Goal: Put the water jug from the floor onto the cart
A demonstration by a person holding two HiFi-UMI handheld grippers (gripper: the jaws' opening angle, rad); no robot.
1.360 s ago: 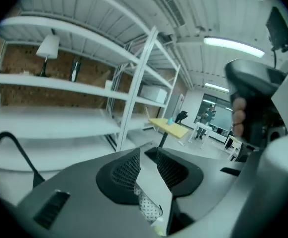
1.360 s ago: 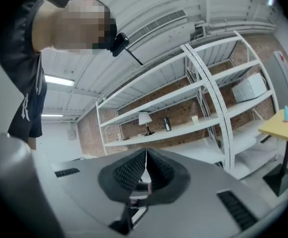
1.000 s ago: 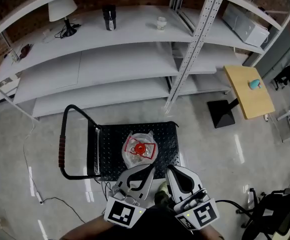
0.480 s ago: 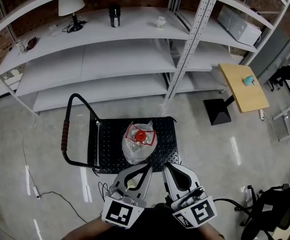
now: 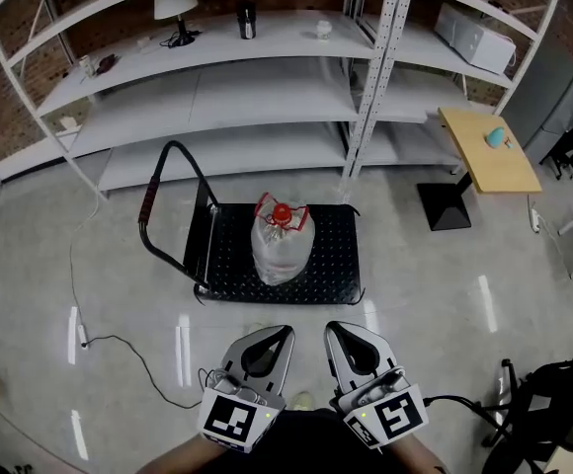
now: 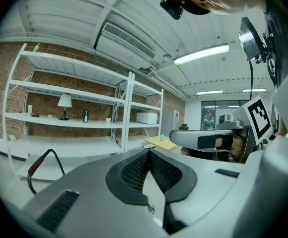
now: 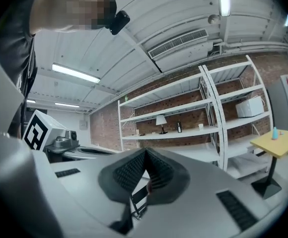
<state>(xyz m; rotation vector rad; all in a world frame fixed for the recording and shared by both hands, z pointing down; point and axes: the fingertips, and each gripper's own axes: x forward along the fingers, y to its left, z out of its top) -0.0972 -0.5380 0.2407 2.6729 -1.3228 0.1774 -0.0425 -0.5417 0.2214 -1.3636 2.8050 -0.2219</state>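
The jug [image 5: 283,245] stands upright on the black deck of the cart [image 5: 334,265], near its middle, with a clear bag round it and a red cap on top. The cart's handle [image 5: 164,197] rises at its left end. Well apart from it, at the near edge of the head view, the left gripper [image 5: 284,331] and right gripper [image 5: 332,329] sit side by side, each with its jaws pressed together on nothing. Beyond the cart run white shelves [image 5: 267,97] bearing a lamp [image 5: 175,3]; a yellow table [image 5: 489,151] stands to the right.
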